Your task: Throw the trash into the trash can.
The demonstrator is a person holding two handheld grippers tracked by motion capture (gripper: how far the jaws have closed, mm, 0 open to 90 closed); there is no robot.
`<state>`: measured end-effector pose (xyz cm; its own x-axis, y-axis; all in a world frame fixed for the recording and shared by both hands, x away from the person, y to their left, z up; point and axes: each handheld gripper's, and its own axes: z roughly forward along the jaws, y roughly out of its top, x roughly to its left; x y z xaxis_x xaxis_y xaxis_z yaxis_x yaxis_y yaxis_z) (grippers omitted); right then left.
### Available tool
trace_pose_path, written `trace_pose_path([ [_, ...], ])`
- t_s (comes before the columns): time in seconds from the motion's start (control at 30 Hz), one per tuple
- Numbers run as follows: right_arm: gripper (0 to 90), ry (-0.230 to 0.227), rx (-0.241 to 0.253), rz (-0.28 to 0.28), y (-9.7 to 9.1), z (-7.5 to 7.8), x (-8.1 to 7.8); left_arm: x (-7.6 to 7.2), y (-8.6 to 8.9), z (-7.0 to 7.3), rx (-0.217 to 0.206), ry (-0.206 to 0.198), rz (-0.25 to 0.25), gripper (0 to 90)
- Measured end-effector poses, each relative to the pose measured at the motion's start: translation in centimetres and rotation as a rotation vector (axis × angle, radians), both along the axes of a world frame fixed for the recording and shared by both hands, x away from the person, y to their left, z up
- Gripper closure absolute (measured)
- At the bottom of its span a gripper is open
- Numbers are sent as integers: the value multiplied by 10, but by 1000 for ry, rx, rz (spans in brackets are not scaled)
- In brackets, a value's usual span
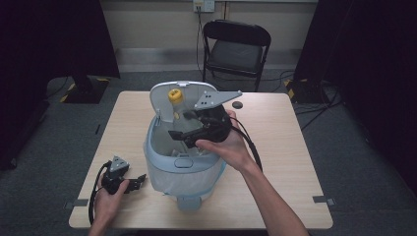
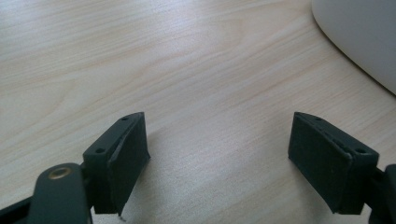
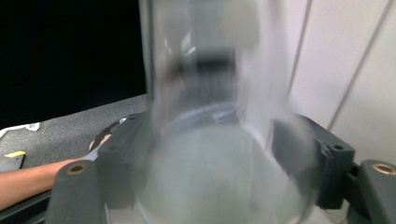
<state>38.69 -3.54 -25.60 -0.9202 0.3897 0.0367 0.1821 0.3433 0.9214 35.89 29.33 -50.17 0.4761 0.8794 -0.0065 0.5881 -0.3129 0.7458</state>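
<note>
yellow-capped clear bottle (image 1: 175,105), pale blue bin (image 1: 183,167)

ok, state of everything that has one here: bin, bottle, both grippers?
Bin: upright on the table, bag-lined.
Bin lid: flipped open, standing up at the back.
Clear bottle: yellow cap on, held between the right gripper's jaws over the bin's opening.
Right gripper: closed on the clear bottle.
Left gripper: jaws wide open, nothing between them, resting low on the table.
Folding chair: unfolded, unoccupied.
</note>
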Motion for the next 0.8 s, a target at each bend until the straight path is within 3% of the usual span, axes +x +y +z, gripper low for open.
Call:
trace_pose_path([
  [0.07, 337, -4, 4, 0, 0, 0, 0, 0, 0, 0, 0, 0, 0, 193],
  [0.1, 396, -17, 34, 8, -2, 1, 0, 0, 0, 0, 0, 0, 0, 193],
  [0.2, 381, -45, 80, 13, -7, 10, -3, 0, 0, 0, -1, 3, -3, 184],
  [0.33, 388, -59, 63, -2, -8, 10, -5, 1, 0, 0, 8, 5, -5, 158],
  [0.8, 441, -41, 91, -25, -23, -2, -3, 0, -1, 0, 5, 4, -1, 152],
])
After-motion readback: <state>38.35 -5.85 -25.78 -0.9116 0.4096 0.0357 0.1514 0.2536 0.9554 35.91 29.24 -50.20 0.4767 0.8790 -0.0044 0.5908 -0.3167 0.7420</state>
